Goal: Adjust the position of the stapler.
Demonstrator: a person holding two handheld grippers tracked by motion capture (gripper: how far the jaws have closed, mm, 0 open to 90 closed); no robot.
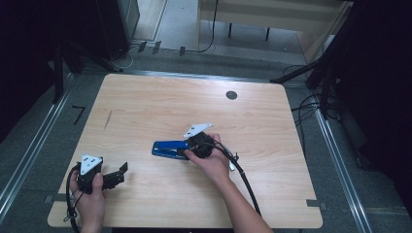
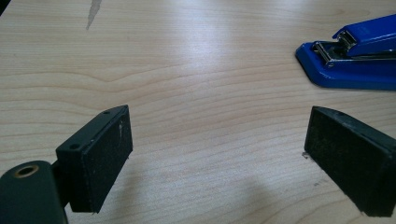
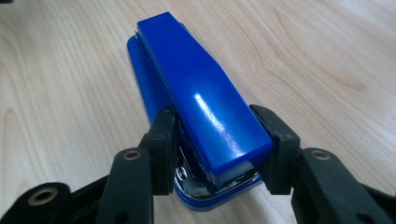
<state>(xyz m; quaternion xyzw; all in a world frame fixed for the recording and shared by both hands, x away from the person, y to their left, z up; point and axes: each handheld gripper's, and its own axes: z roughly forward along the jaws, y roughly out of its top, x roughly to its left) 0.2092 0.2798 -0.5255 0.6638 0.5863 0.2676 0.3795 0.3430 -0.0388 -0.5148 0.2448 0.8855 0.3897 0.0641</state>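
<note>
Three viewpoints on one table (image 1: 145, 97).
High view looks forward and down; both gripper views sit low and close, sharing the blue stapler (image 3: 201, 107).

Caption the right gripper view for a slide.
Right hand-held gripper closes on the hinge end of a blue stapler lying on a wooden table.

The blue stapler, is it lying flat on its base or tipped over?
Flat on its base: the blue stapler rests base-down on the table, top arm up, its rear end between the right gripper jaws.
</note>
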